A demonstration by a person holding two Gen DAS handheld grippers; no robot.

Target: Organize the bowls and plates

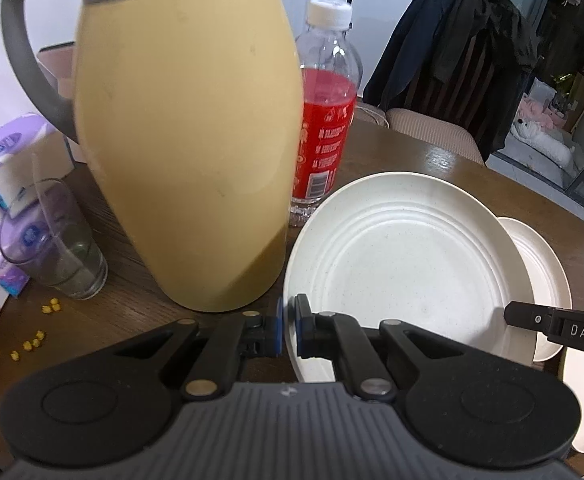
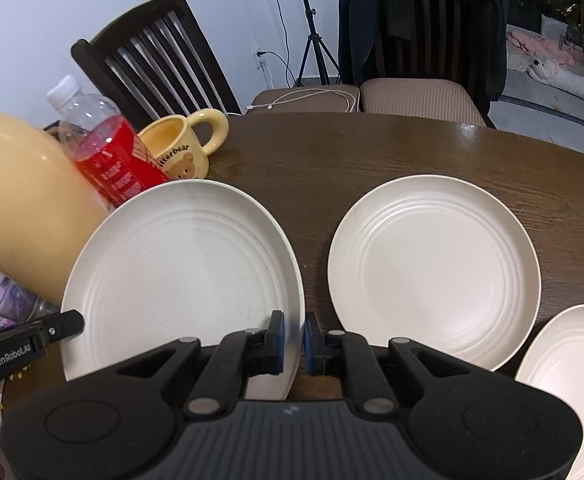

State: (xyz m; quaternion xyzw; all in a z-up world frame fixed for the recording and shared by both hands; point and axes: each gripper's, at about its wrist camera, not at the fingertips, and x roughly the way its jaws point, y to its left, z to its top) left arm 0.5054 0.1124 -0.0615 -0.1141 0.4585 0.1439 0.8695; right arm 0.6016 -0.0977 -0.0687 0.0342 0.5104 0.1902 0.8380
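With both your left claw and right claw clamped shut on opposite rims of the left plate, nothing is stacked yet: the middle plate and near-right plate lie apart on the counter.

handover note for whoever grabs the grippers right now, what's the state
Left gripper: shut on the near left rim of the held plate.
Right gripper: shut on the same plate's near right rim; both grippers carry it, apparently clear of the table.
Second plate lies flat to the right; third plate at the near right edge.
Done: no stack yet.
Left: probably set the held plate onto the second, then add the third.
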